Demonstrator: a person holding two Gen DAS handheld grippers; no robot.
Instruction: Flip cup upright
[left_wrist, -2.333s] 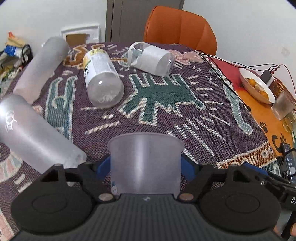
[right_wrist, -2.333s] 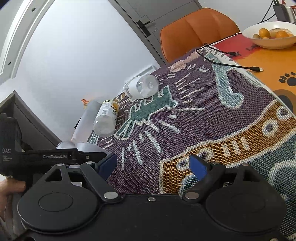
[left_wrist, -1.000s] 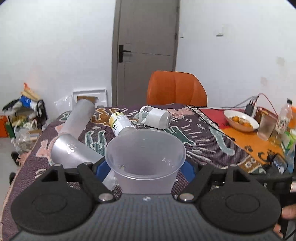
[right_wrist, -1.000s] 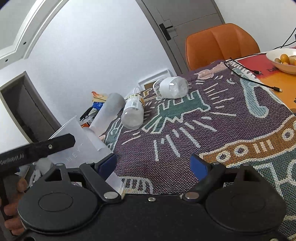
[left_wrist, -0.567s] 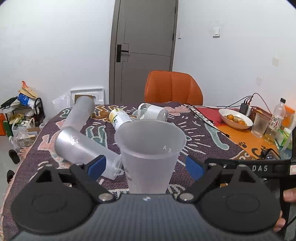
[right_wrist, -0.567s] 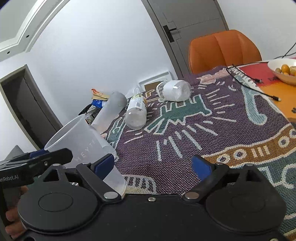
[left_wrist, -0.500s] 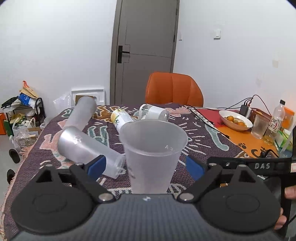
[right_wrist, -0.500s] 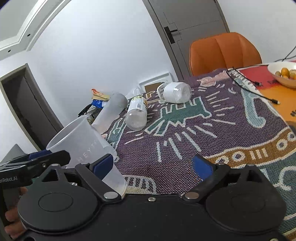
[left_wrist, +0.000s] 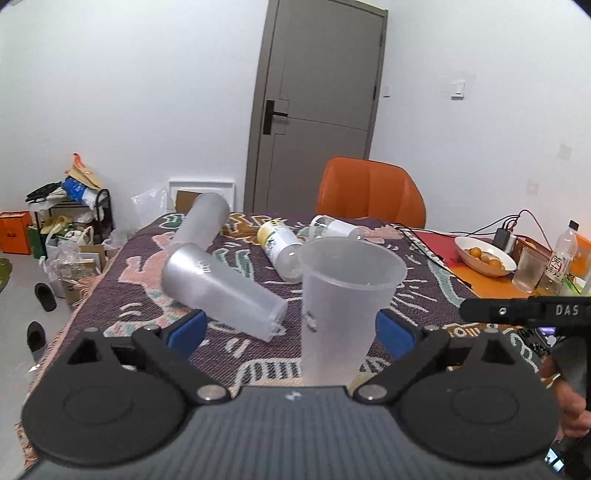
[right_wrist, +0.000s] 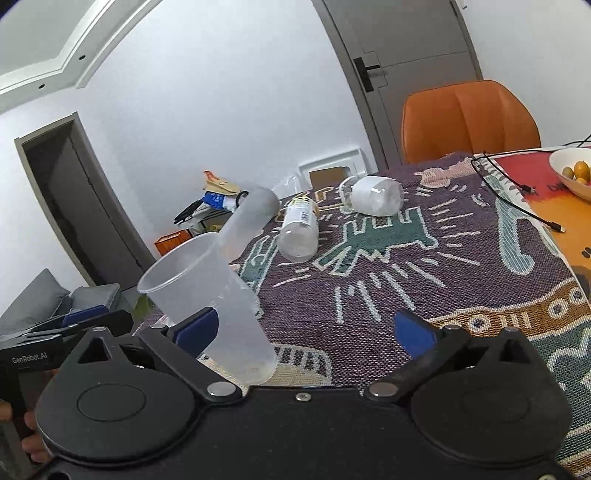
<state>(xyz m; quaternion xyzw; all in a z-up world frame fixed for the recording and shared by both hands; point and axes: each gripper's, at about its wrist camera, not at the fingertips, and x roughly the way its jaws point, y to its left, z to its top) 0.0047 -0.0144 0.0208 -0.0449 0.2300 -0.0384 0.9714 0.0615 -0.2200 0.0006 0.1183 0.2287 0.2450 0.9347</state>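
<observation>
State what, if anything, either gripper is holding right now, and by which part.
Nothing is held. The left gripper is open, its pads clear of the upright cup standing between them. The right gripper is open and empty.

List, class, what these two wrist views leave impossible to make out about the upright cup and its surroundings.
- Cup base: the left gripper's body cuts it off in the left wrist view.
- Printing on the standing bottle: too small.
- Fallen bottle's label text: too small in the right wrist view.
- Fruit bowl: cropped by the frame edge there.

"DAS" stands on the right gripper (left_wrist: 524, 310) body; "GenRobot.AI" on the left gripper (right_wrist: 66, 325) body; bottle labels are unreadable.
</observation>
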